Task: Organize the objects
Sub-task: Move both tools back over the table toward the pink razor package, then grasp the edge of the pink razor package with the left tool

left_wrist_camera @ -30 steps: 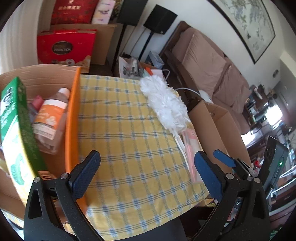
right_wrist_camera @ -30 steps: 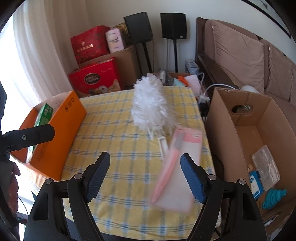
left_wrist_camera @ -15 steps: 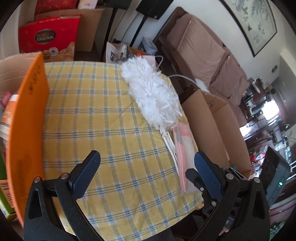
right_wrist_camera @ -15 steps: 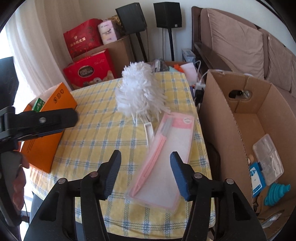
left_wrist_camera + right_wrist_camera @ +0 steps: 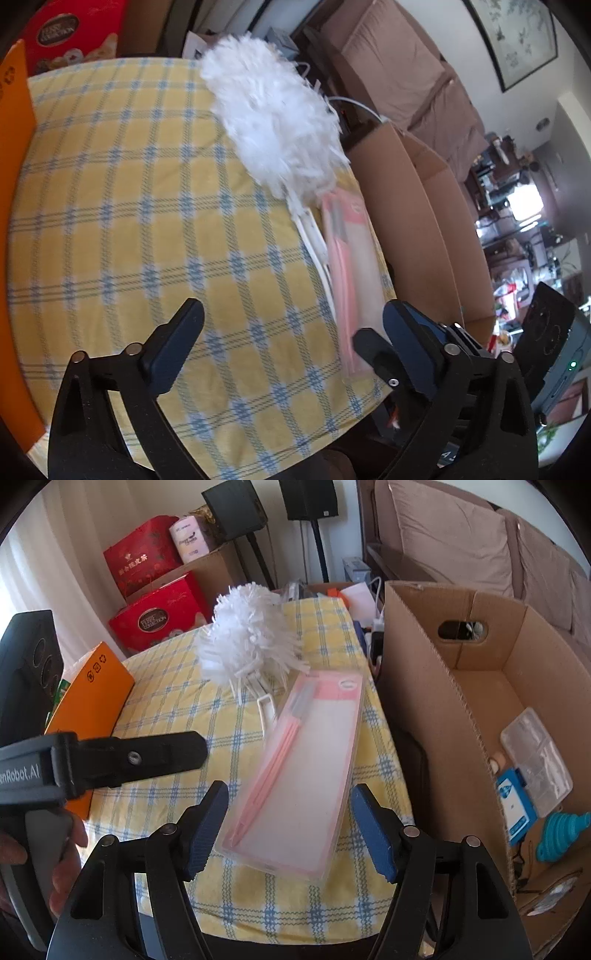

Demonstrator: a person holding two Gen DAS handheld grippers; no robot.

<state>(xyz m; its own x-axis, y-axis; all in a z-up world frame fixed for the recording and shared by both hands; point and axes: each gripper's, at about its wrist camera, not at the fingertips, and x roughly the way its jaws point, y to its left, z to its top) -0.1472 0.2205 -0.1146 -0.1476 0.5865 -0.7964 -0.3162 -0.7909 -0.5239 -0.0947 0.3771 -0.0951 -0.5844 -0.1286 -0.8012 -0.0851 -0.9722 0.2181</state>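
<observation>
Your right gripper (image 5: 290, 825) has its jaws wide apart, one on each side of the near end of the pink pack (image 5: 301, 764) — not touching it yet. The pack lies flat on the checked cloth (image 5: 177, 686), near the right edge of the table. Its far end sits just beside the handle of the white duster (image 5: 249, 638), which lies farther back.

Your left gripper (image 5: 291, 343) is open too and holds nothing. It hangs over the near part of the cloth (image 5: 129, 206), with the pack (image 5: 351, 266) just to its right.

The orange box (image 5: 90, 705) stands on the left. A brown box (image 5: 480, 709) stands on the right, with a blue funnel (image 5: 561, 832) and a clear case (image 5: 537, 760) inside.
</observation>
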